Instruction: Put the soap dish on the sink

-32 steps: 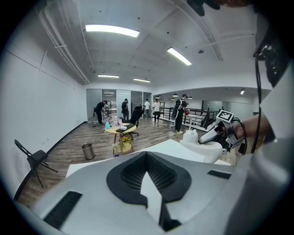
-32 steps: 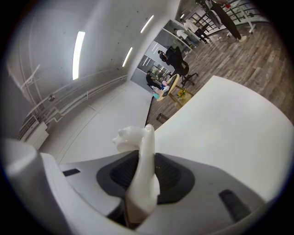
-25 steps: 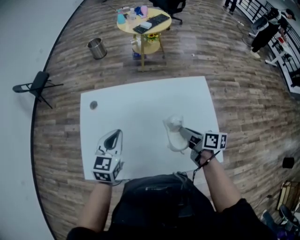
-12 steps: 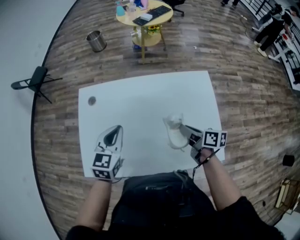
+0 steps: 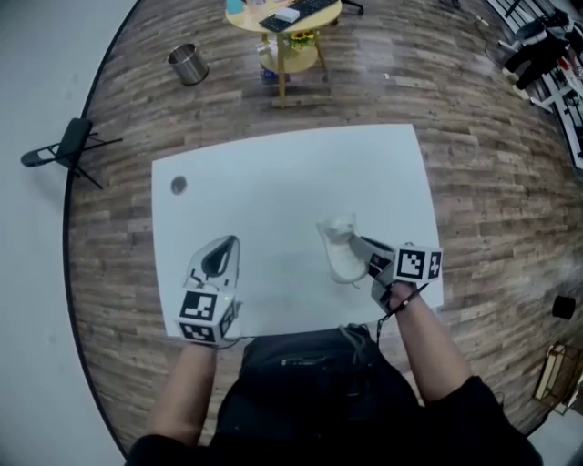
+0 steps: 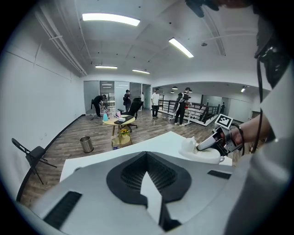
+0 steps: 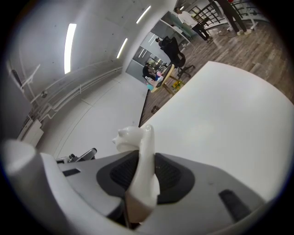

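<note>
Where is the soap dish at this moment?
In the head view the soap dish is right of centre over the white table, toward its near edge, gripped in the right tool.

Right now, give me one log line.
right gripper: fingers shut on soap dish | left gripper: empty | place: over table

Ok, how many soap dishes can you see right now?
1. The white soap dish is over the near right part of the white table, clamped in the right gripper. Clutter on the far round table is too small to tell, so one could hide there.
</note>
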Tool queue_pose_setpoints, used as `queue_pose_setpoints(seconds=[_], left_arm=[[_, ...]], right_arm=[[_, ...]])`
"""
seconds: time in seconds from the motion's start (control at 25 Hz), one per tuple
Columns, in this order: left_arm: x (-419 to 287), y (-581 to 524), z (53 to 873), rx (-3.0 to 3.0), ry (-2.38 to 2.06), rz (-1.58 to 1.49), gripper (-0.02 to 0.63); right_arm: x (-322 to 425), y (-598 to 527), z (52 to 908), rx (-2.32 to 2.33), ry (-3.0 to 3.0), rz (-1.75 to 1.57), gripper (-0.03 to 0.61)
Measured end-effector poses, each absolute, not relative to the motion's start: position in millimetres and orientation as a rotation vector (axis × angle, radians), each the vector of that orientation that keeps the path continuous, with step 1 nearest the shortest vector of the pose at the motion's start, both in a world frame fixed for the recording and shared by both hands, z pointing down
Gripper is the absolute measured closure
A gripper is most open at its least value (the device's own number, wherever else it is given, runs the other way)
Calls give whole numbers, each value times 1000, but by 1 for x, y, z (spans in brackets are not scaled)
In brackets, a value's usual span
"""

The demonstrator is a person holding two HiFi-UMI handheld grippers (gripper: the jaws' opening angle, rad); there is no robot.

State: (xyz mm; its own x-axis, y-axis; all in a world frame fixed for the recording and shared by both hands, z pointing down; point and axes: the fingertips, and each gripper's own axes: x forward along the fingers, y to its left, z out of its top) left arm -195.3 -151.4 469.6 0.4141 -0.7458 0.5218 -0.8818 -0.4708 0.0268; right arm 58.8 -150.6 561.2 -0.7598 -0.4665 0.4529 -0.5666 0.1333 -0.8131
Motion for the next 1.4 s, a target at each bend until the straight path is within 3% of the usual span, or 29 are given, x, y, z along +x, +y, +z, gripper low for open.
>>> queue_pose_setpoints(seconds=[1.4], left_arm=[[-195,-166,508,2304,-1342,743,624]], right_arm=[[50,-167,629,1018,-2171,1794,463]])
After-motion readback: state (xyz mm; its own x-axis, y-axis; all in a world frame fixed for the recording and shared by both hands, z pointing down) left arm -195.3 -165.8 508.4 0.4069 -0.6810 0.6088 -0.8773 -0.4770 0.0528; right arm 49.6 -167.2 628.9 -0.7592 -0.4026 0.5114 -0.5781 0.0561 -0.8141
